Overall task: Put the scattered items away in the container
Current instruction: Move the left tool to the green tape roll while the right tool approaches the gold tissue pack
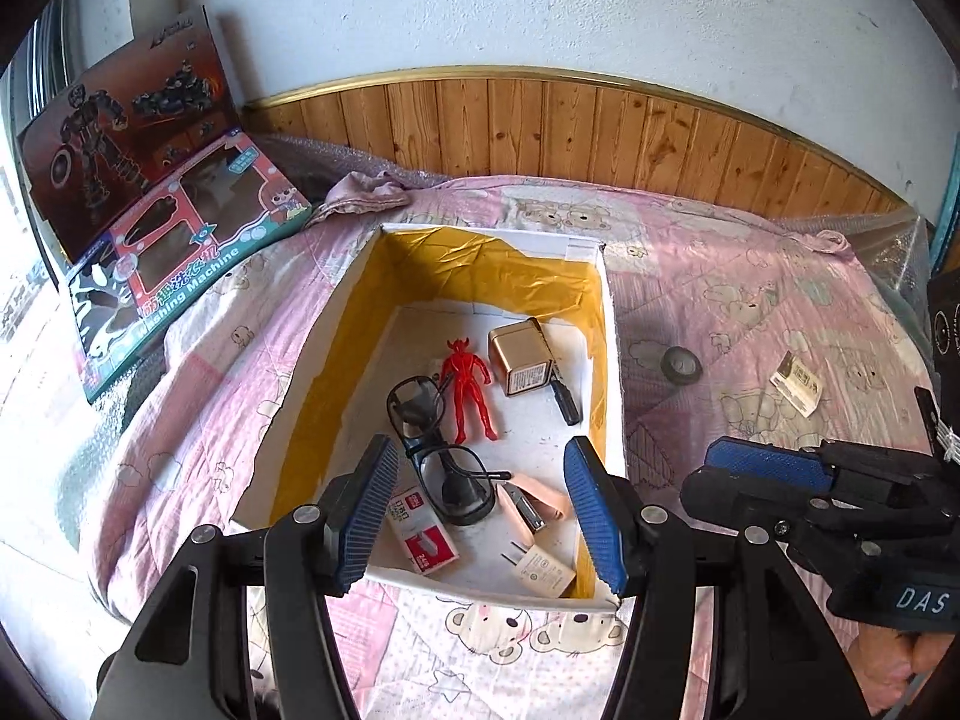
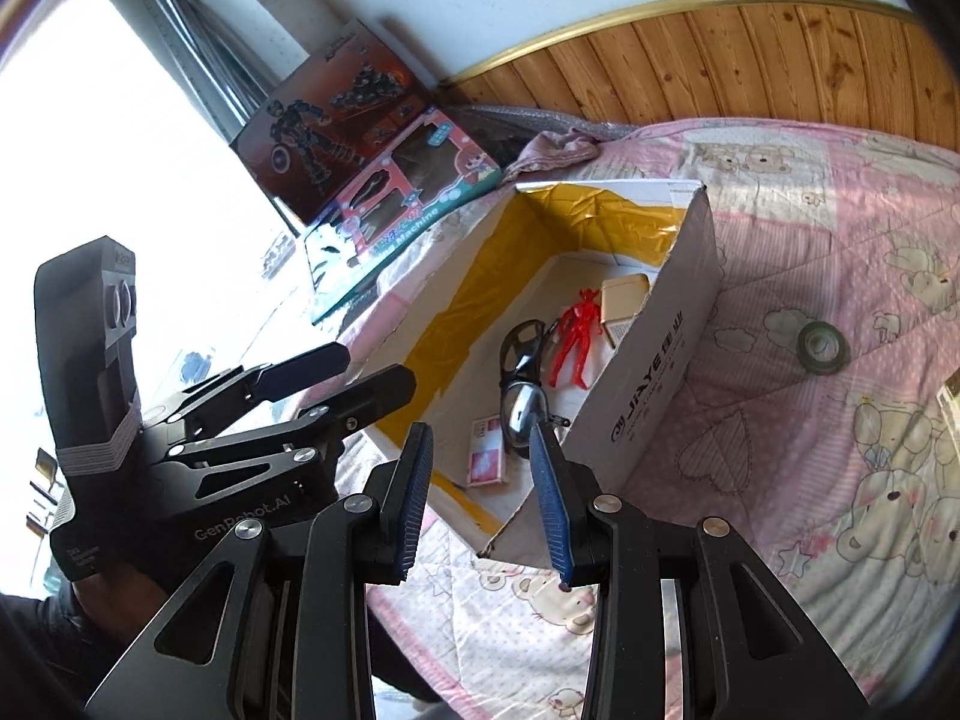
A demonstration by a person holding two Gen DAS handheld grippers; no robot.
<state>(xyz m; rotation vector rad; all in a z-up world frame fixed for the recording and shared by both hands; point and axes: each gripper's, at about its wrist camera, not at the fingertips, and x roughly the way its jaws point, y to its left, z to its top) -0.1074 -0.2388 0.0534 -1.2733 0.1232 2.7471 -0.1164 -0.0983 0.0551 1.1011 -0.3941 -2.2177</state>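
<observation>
Box (image 1: pixel 336 324) with the yellow lining sits open on the bed (image 1: pixel 750 300) and already carries most of the clutter: red figure (image 1: pixel 467 381), glasses (image 1: pixel 441 450), gold case (image 1: pixel 521 357), staple pack (image 1: pixel 423 531), plug adapter (image 1: pixel 543 567) and a small stapler (image 1: pixel 531 501); two things lie outside, on the quilt to the box's right: a grey tape roll (image 1: pixel 681 365) near the wall, and a small printed packet (image 1: pixel 797 384) further right; left hand-held gripper (image 1: pixel 483 516) hovers over the near end of the box, fingers spread, nothing between them; right hand-held gripper (image 2: pixel 483 498) is likewise parted and empty, by the near corner; the next pick is probably the tape roll, and the right side is nearer to it; come down from above with the fingers straddling the ring's rim, since the quilt is soft and will give; press lightly, close across the roll's outer edge, lift clear of the box wall before moving over, and release low so nothing inside gets knocked; the packet looks flat, so it may need an edge pinch
</observation>
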